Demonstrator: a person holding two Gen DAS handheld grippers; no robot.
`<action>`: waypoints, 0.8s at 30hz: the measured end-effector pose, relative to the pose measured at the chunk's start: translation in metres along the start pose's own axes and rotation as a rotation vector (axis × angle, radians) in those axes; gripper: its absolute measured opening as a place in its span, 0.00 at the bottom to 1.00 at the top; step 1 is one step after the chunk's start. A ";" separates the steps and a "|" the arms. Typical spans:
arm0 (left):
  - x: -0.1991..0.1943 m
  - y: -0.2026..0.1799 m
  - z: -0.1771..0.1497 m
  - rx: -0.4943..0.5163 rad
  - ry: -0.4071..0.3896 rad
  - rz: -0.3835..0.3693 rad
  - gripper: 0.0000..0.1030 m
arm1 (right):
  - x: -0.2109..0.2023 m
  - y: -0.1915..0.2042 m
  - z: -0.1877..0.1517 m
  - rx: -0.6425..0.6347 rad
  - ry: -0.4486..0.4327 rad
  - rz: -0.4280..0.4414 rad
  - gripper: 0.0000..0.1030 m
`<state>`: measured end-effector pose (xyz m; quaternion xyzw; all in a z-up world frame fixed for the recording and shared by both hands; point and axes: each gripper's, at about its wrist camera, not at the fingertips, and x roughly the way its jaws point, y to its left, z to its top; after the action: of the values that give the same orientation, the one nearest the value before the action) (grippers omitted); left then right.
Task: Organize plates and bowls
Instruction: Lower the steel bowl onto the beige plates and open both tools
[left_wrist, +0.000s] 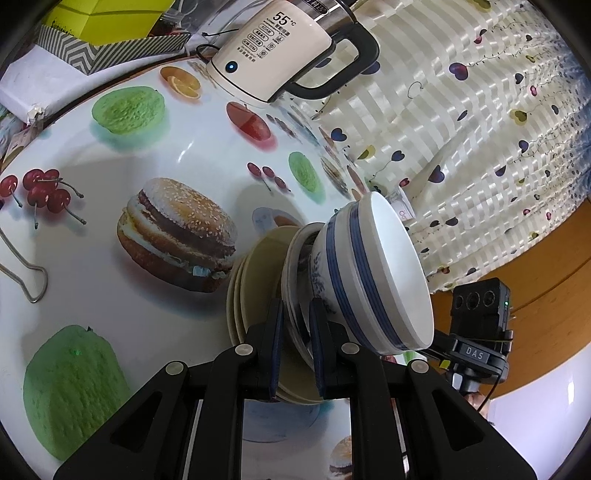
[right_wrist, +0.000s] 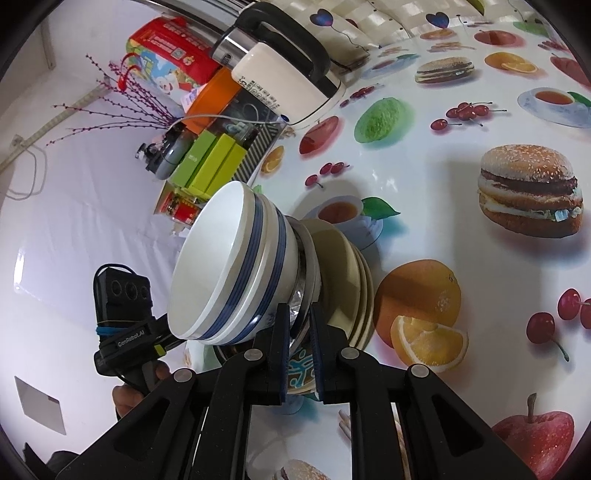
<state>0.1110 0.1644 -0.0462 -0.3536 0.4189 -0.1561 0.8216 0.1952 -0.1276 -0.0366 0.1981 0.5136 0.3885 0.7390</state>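
A stack of dishes stands on the fruit-print tablecloth (left_wrist: 110, 147). It has beige plates (left_wrist: 255, 280) at the bottom, a white plate (left_wrist: 291, 273) and a steel-rimmed dish (right_wrist: 304, 291) in the middle, and blue-striped white bowls (left_wrist: 373, 273) nested on top. My left gripper (left_wrist: 295, 317) is shut on the white plate's rim at one side of the stack. On the opposite side my right gripper (right_wrist: 299, 325) is shut on the rim of the steel-rimmed dish, below the striped bowls (right_wrist: 236, 266) and beside the beige plates (right_wrist: 343, 273). Each view shows the other gripper behind the stack.
A cream electric kettle (left_wrist: 277, 55) with a black handle stands at the back of the table. Green boxes (right_wrist: 210, 162) and other clutter lie next to the kettle (right_wrist: 284, 85). A bent wire clip (left_wrist: 26, 273) lies on the cloth. A heart-print curtain (left_wrist: 480, 129) hangs beyond the table edge.
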 end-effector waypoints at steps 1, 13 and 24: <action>0.000 0.000 0.000 0.000 -0.001 0.000 0.14 | -0.001 0.001 -0.001 -0.005 -0.003 -0.007 0.12; -0.017 -0.008 -0.006 0.028 -0.058 0.034 0.14 | -0.021 0.009 -0.010 -0.028 -0.056 -0.079 0.13; -0.042 -0.047 -0.032 0.169 -0.135 0.123 0.14 | -0.040 0.045 -0.038 -0.139 -0.117 -0.207 0.38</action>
<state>0.0625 0.1398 -0.0012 -0.2665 0.3688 -0.1158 0.8829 0.1371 -0.1352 0.0035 0.1148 0.4593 0.3327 0.8156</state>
